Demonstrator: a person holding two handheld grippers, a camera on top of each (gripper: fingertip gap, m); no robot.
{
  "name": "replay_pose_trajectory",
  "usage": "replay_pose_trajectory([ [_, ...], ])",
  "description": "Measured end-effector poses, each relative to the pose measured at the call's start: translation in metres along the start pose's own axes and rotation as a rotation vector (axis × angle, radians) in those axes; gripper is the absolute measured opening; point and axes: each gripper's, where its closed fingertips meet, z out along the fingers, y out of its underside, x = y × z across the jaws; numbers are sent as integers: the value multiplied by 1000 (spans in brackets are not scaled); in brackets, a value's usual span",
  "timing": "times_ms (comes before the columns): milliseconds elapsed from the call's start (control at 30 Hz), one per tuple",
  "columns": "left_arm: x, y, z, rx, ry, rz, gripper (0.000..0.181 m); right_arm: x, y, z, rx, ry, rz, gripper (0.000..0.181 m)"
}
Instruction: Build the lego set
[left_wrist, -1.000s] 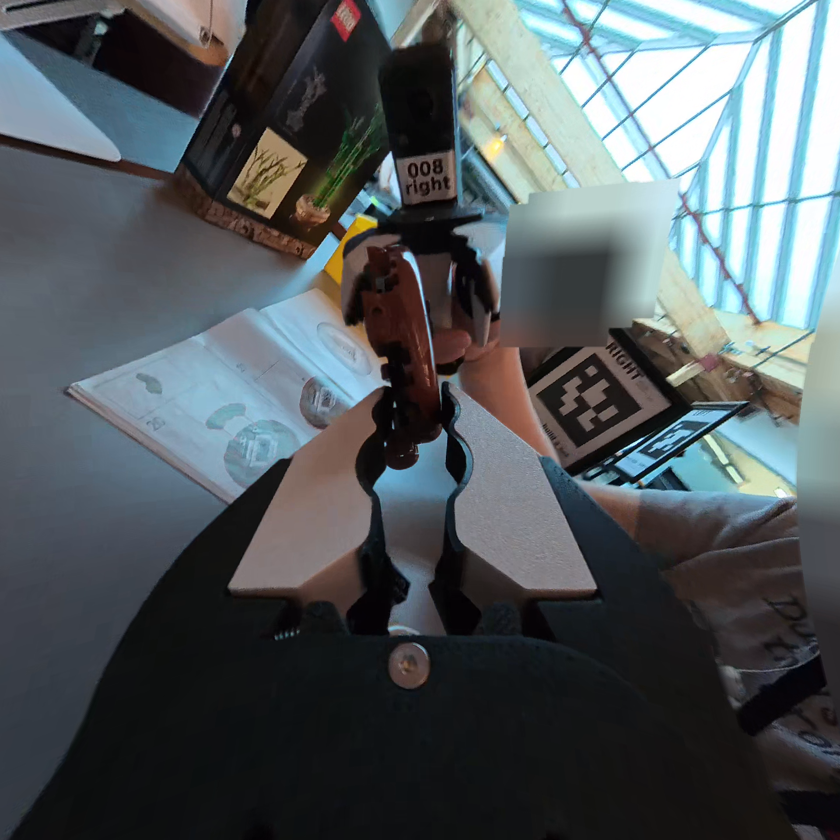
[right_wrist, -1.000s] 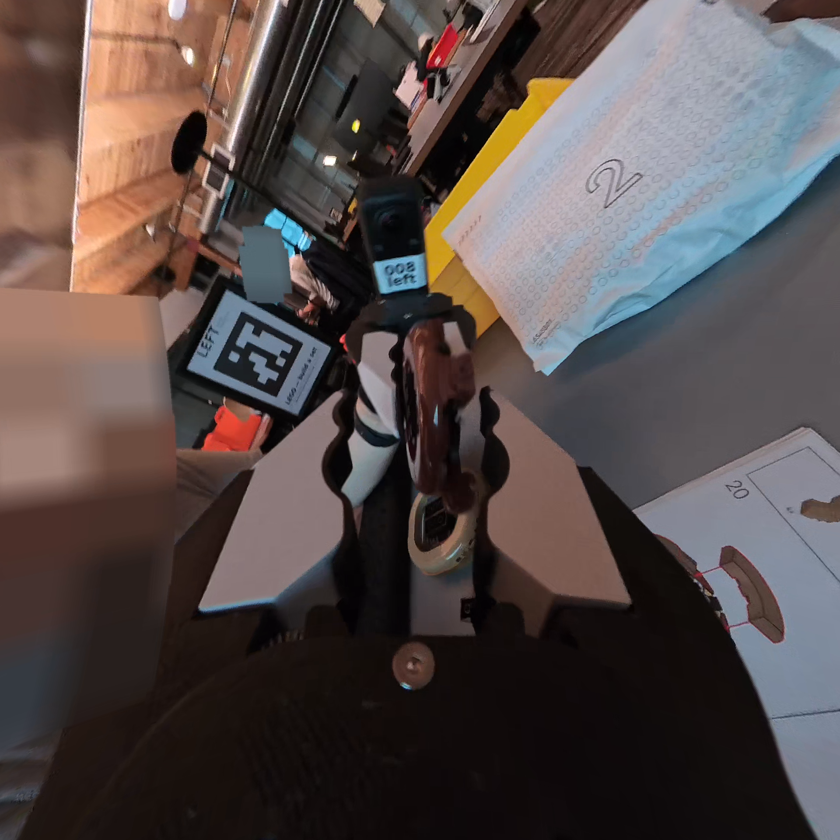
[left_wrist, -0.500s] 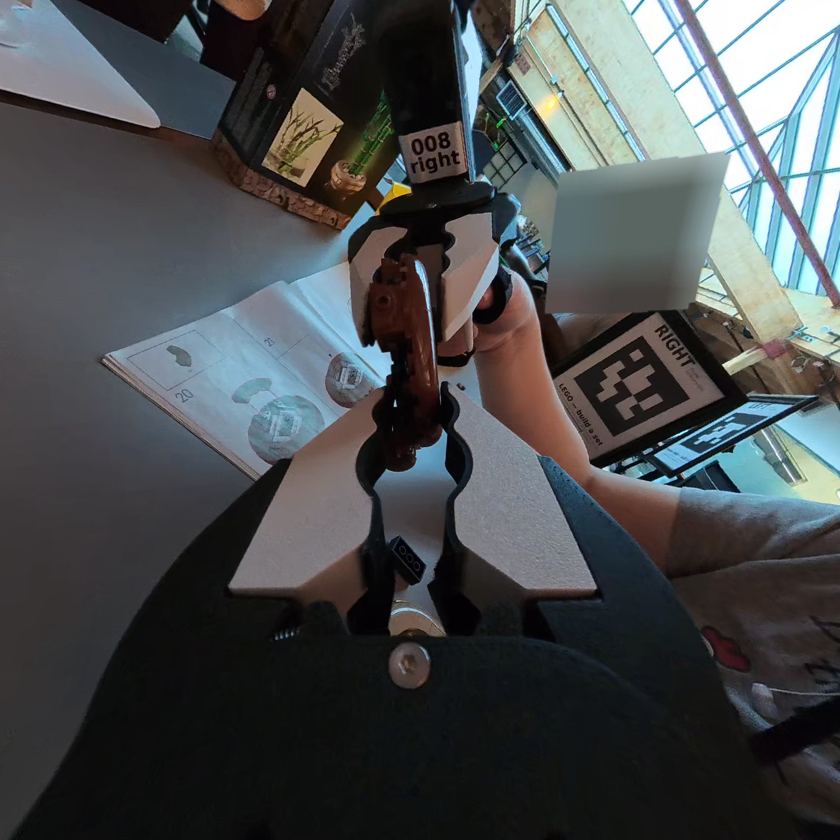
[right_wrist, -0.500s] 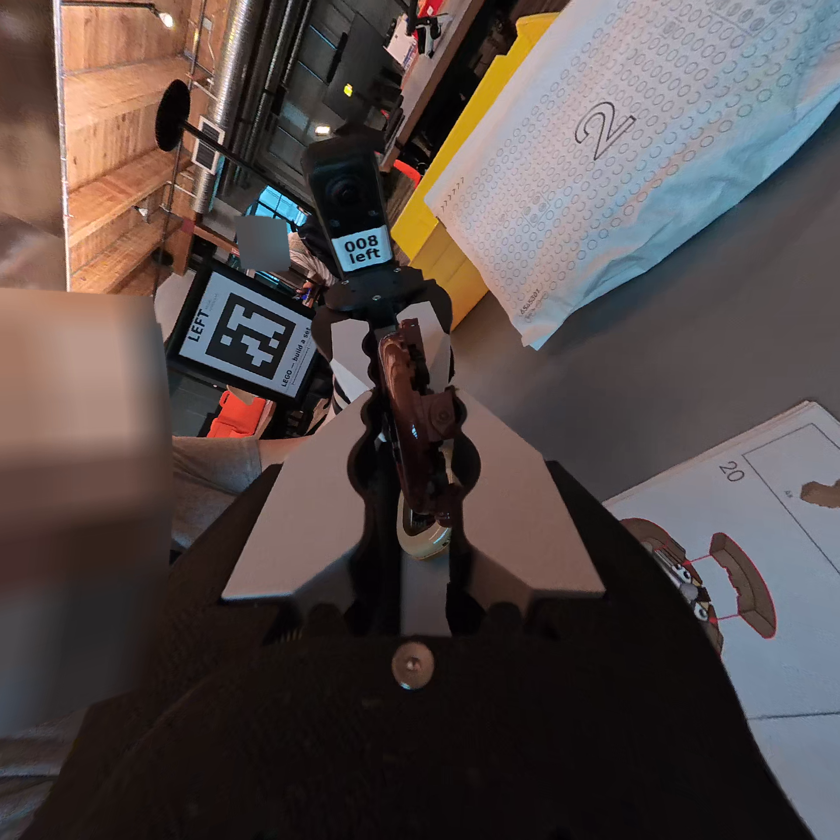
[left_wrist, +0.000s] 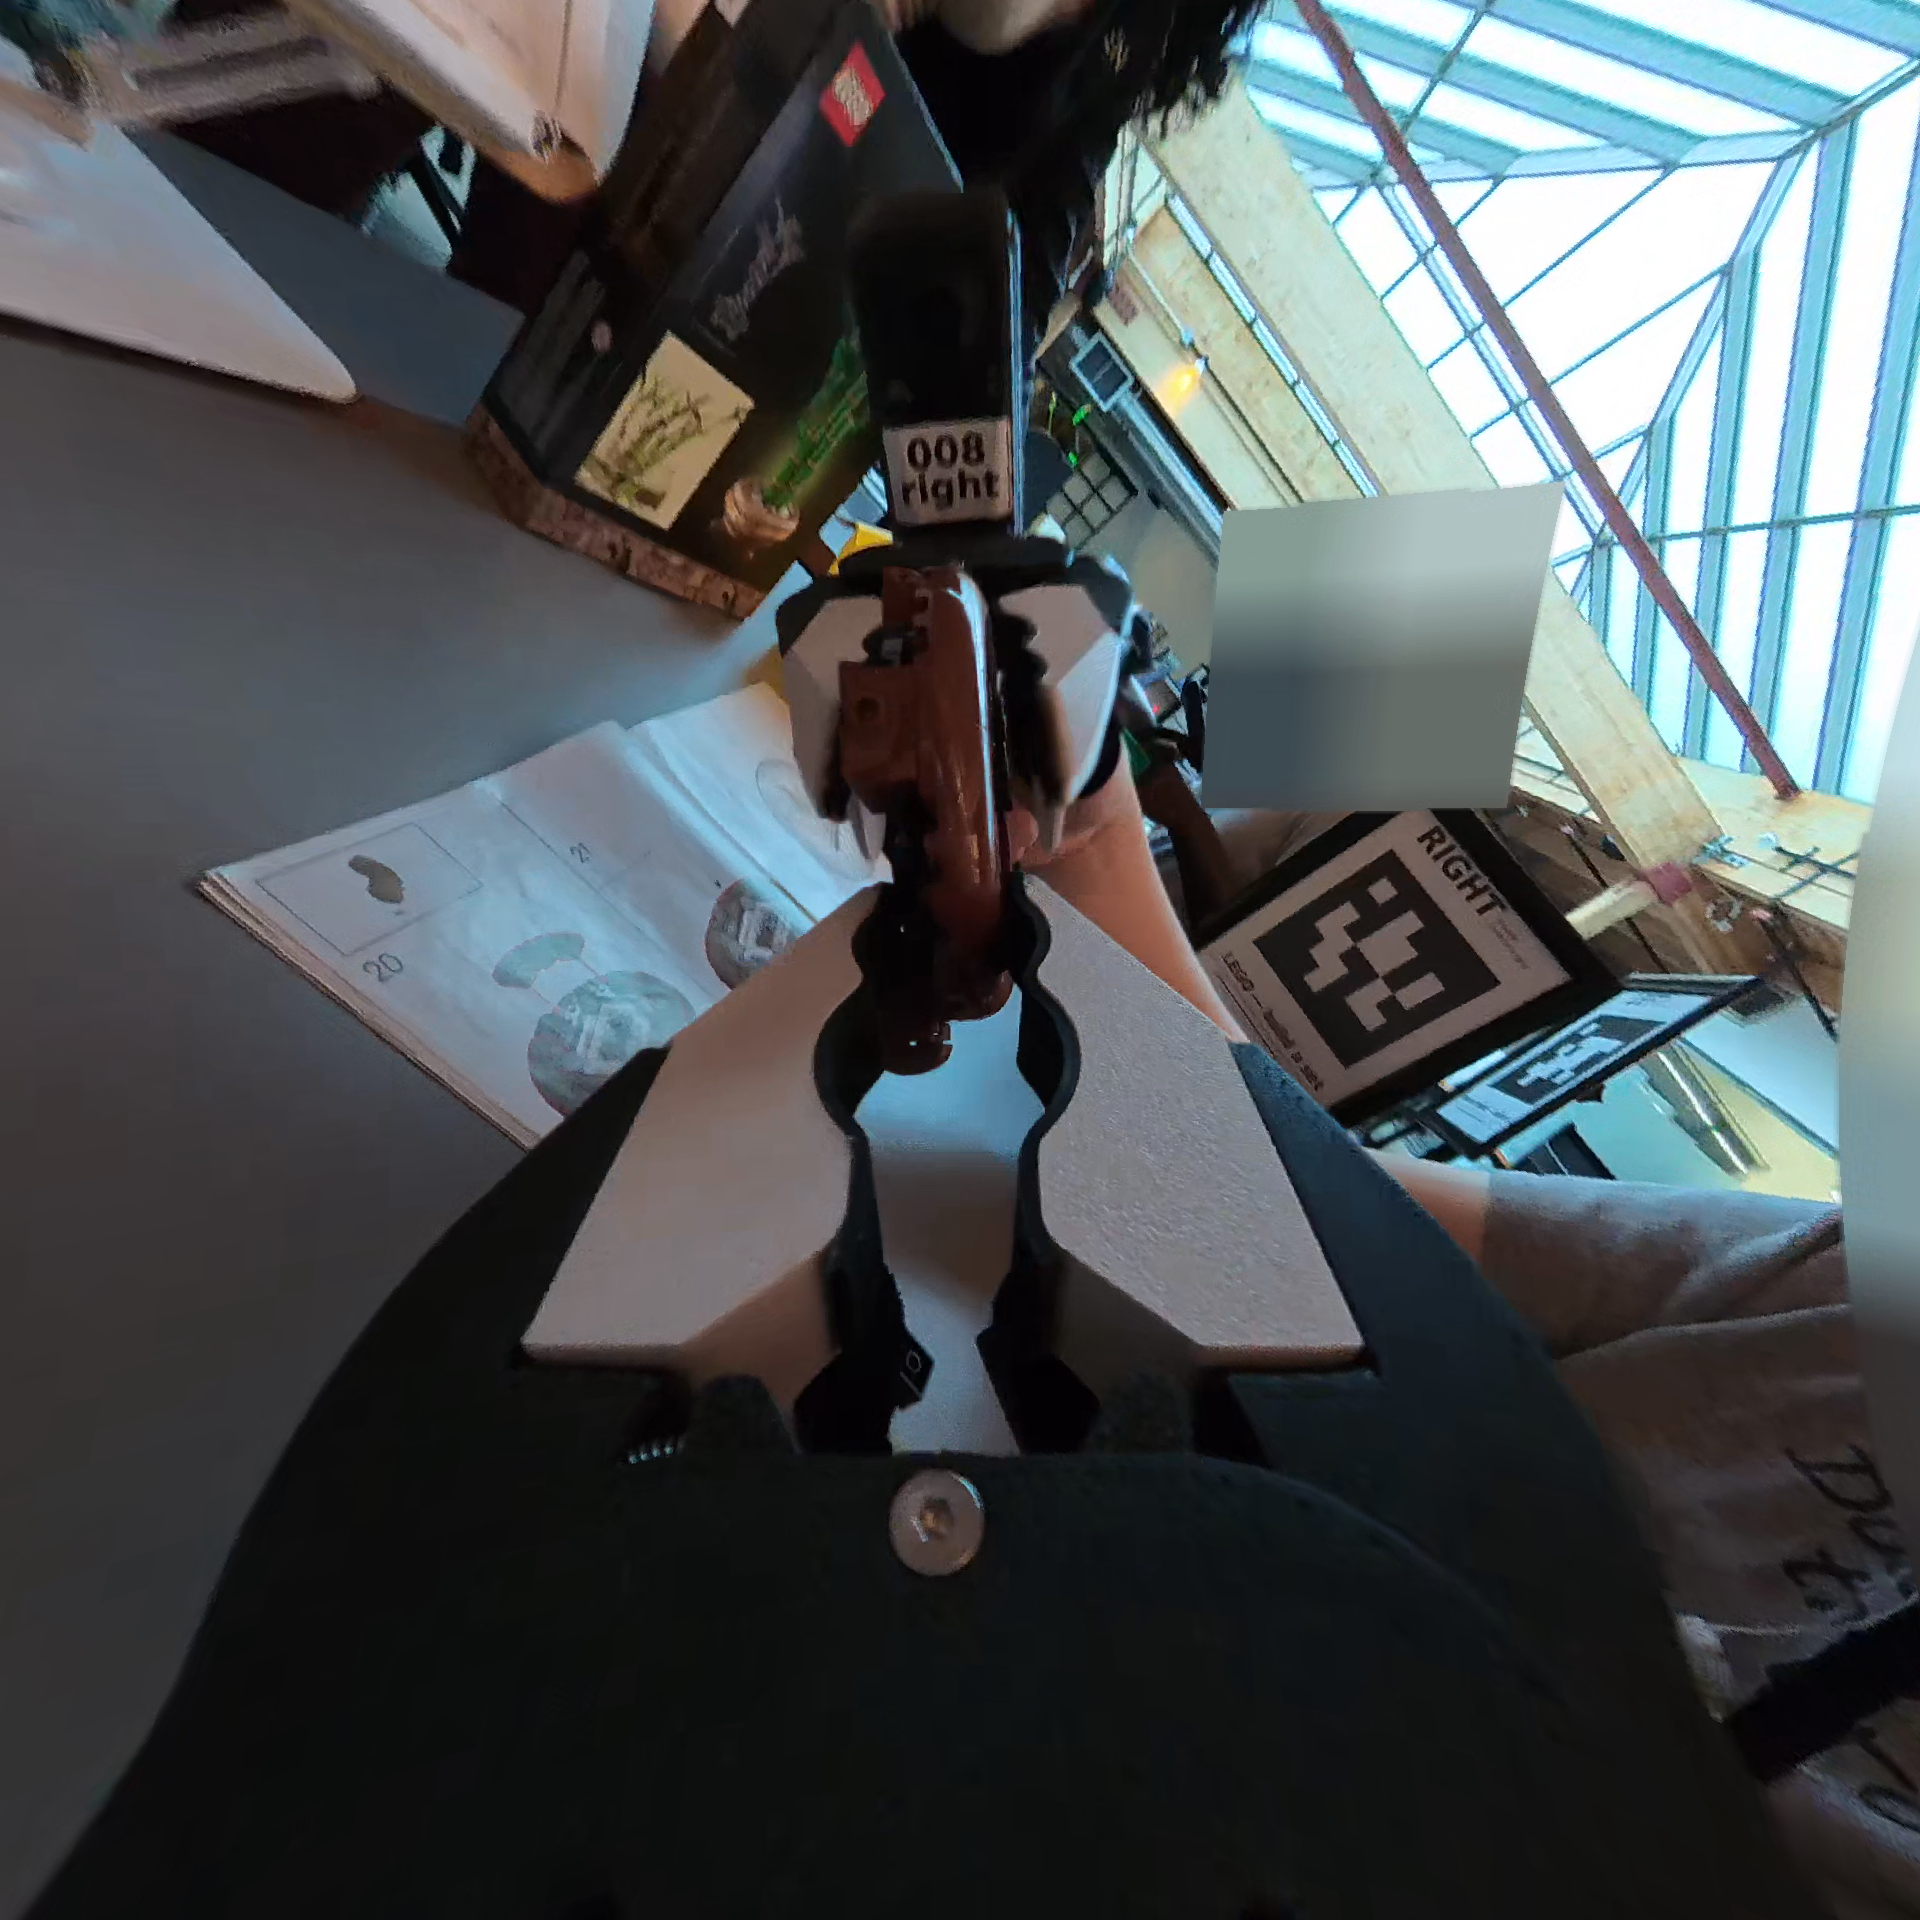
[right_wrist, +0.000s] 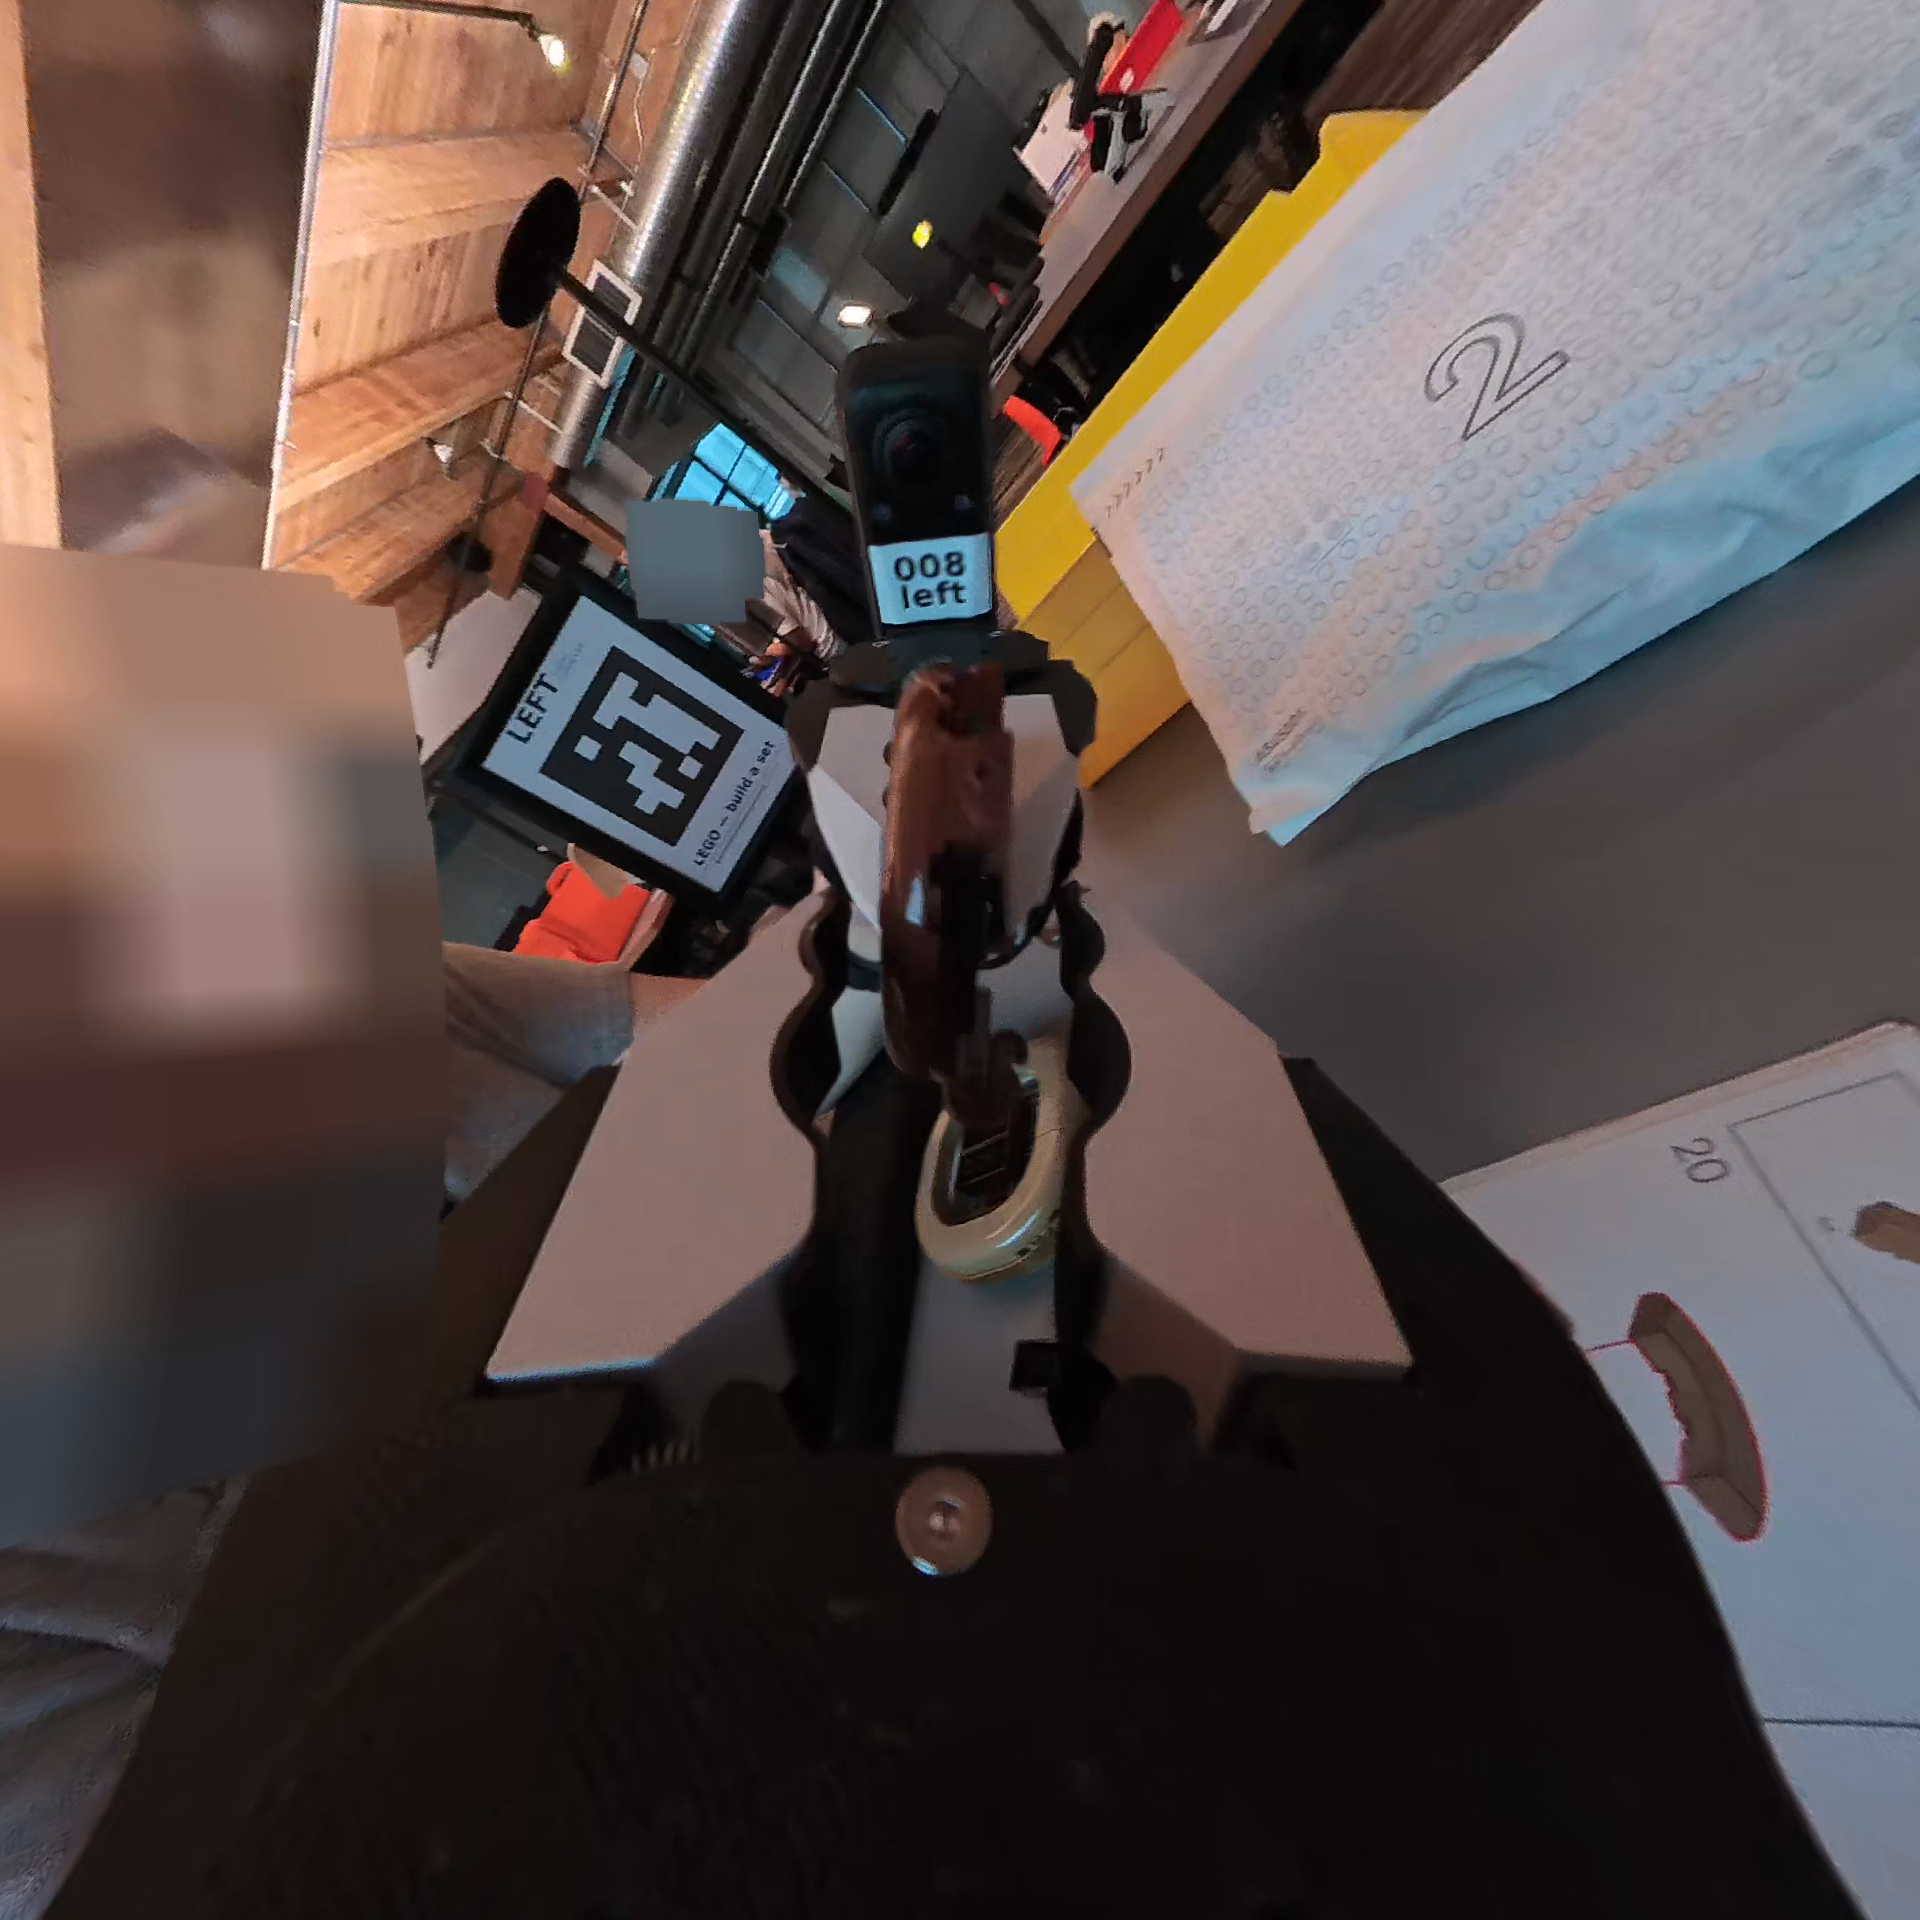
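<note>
A brown curved Lego assembly (left_wrist: 935, 790) is held in the air between the two grippers, which face each other. My left gripper (left_wrist: 940, 925) is shut on its near end. In the right wrist view the same assembly (right_wrist: 940, 831) runs from the left gripper (right_wrist: 935, 748) toward me. My right gripper (right_wrist: 940, 935) is open, with its fingers standing apart on both sides of the assembly. It also shows in the left wrist view (left_wrist: 935, 707). A tan ring-shaped Lego part (right_wrist: 987, 1195) lies on the grey table (right_wrist: 1455, 883) below the right gripper.
The open instruction booklet (left_wrist: 499, 914) lies on the table and also shows in the right wrist view (right_wrist: 1714, 1299). The dark Lego box (left_wrist: 727, 312) stands behind it. A white numbered bag (right_wrist: 1507, 416) and a yellow box (right_wrist: 1122, 644) lie farther off. A person's arm (left_wrist: 1143, 914) holds the right gripper.
Half a second ago my right gripper was shut on the brown assembly. Its fingers have now spread apart. My left gripper keeps its hold on the assembly.
</note>
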Motion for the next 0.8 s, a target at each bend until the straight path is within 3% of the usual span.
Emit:
replay_pose_trajectory([
  [133,-3,-8,-4,35,-53,88,18,-11,-12,1,72,-75,-41,29],
  [267,-4,-9,-4,42,-65,90,18,-2,-8,6,44,0,-88,17],
  [500,1,-7,-4,40,-4,36,18,-5,-7,5,41,-52,-26,16],
  [633,0,-14,-8,80,64,-56,33,4,-4,7,47,-48,31,16],
  [800,-14,-21,-18,135,68,-129,28,15,-3,15,50,-15,70,16],
])
